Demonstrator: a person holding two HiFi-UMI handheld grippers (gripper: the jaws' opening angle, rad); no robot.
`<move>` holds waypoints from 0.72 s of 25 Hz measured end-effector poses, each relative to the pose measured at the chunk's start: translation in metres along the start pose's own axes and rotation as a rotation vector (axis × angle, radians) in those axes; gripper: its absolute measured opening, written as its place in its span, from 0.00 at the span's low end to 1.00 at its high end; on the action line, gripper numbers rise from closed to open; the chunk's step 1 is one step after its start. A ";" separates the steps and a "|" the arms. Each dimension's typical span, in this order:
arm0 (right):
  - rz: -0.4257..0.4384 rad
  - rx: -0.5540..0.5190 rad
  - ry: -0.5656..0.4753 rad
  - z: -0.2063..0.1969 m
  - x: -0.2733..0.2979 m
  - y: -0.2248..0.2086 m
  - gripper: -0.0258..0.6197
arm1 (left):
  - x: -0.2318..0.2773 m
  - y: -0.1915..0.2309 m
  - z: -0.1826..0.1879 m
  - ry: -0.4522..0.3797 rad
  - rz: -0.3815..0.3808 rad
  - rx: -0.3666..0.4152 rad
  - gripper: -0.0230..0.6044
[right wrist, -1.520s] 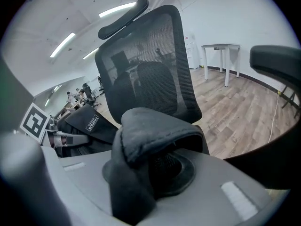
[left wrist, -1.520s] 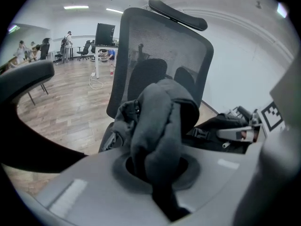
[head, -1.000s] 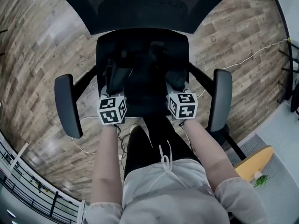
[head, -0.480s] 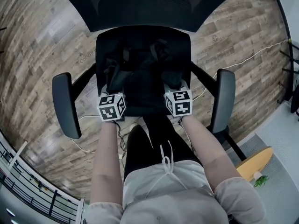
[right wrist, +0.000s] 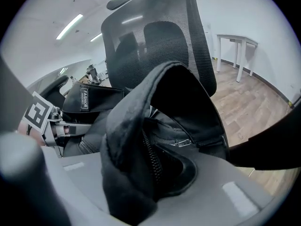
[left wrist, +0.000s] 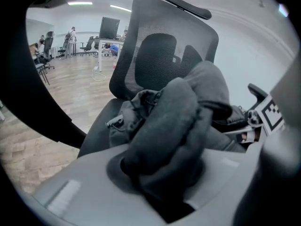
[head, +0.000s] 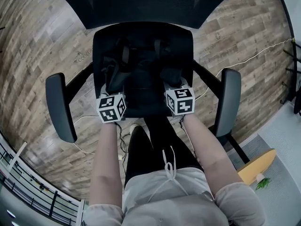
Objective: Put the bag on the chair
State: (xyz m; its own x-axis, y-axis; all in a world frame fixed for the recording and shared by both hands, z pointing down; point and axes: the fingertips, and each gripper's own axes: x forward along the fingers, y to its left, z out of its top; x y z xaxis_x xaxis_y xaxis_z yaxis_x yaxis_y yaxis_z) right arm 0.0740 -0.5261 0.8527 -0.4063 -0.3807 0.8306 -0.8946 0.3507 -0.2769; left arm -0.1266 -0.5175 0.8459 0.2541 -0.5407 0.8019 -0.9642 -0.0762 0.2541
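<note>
Bag (head: pixel 141 74): on the seat of the chair (head: pixel 181 36), between the armrests, with both claws on its near edge.
Change: over the last second both claws have sunk with the bag toward the seat; in the head view the chair fills a little more of the picture and its left armrest (head: pixel 59 107) stands further out.
Left claw (left wrist: pixel 162 173): its jaws have just been opening; a thick fold of the bag (left wrist: pixel 174 126) fills the gap and touches both sides.
Right claw (right wrist: pixel 155 173): pinching a fold of the bag (right wrist: pixel 141 145) beside the zipper (right wrist: pixel 151 159), its grip as tight as before.
Bag material: soft, dark, matt cloth, slumped and creased into rounded folds; coarse zipper teeth; a small sewn label (right wrist: pixel 84 99) on one strap.
Chair material: black padded seat, roughly square with rounded corners; see-through mesh backrest (right wrist: pixel 155 41); long, smooth, rounded armrests.
Marker cubes: white with black square patterns, one on each claw, at the seat's near edge (head: pixel 112 108).
Floor (head: pixel 47 41): wood-look planks, grey-brown and streaky, with a thin white cable (head: pixel 249 60) lying across it.
</note>
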 end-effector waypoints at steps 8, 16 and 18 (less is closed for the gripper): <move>-0.019 0.061 -0.044 -0.007 0.001 -0.001 0.17 | -0.002 0.001 -0.004 -0.043 0.017 -0.016 0.18; -0.133 0.008 -0.083 -0.009 -0.020 -0.003 0.36 | -0.022 0.019 -0.014 -0.071 0.049 -0.083 0.46; -0.171 0.012 -0.112 -0.007 -0.030 -0.004 0.54 | -0.032 0.025 -0.018 -0.070 0.045 -0.118 0.58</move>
State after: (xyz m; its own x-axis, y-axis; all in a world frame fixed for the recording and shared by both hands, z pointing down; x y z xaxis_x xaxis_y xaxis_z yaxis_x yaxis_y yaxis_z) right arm 0.0912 -0.5096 0.8320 -0.2656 -0.5269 0.8074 -0.9542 0.2631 -0.1423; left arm -0.1572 -0.4875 0.8363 0.2008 -0.5985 0.7756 -0.9577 0.0466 0.2838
